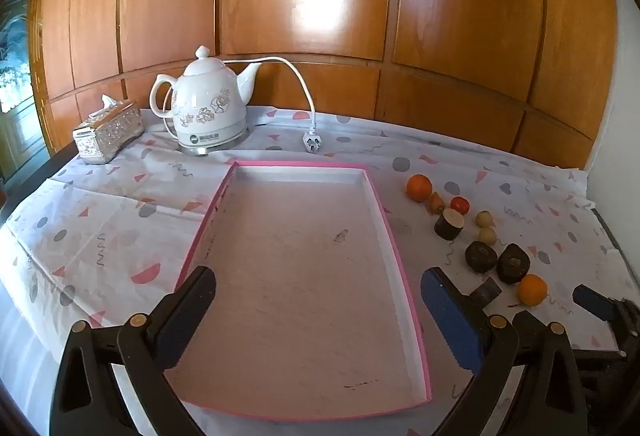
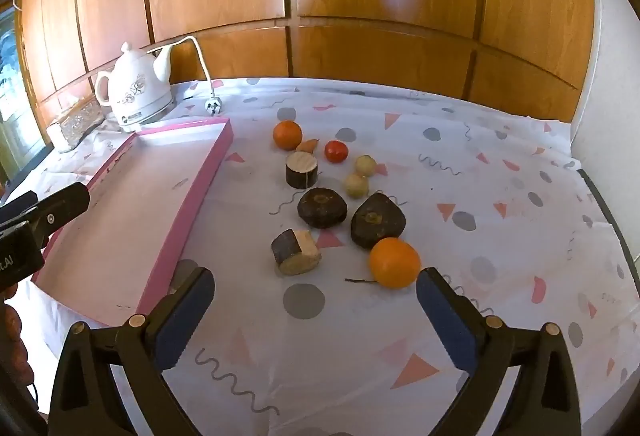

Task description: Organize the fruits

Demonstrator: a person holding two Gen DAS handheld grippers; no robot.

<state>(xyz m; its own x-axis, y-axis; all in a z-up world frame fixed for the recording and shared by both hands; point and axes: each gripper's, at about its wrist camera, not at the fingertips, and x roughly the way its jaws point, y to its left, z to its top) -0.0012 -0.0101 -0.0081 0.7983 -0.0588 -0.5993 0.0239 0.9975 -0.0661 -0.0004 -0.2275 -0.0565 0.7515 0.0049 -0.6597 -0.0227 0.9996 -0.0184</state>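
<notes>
Blue-padded left gripper (image 1: 318, 310) over pink tray (image 1: 404, 276), fingers (image 1: 452, 324) spread wide.

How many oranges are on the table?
2. One orange lies at the far end of the fruit group, near the tomato; the other orange lies nearest the right gripper.

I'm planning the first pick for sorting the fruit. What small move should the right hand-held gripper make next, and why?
Probably ease the right hand-held gripper forward and slightly right toward the nearest orange. Its jaws are open and hold nothing, the orange lies just ahead, and the pink tray has nothing in it.
</notes>
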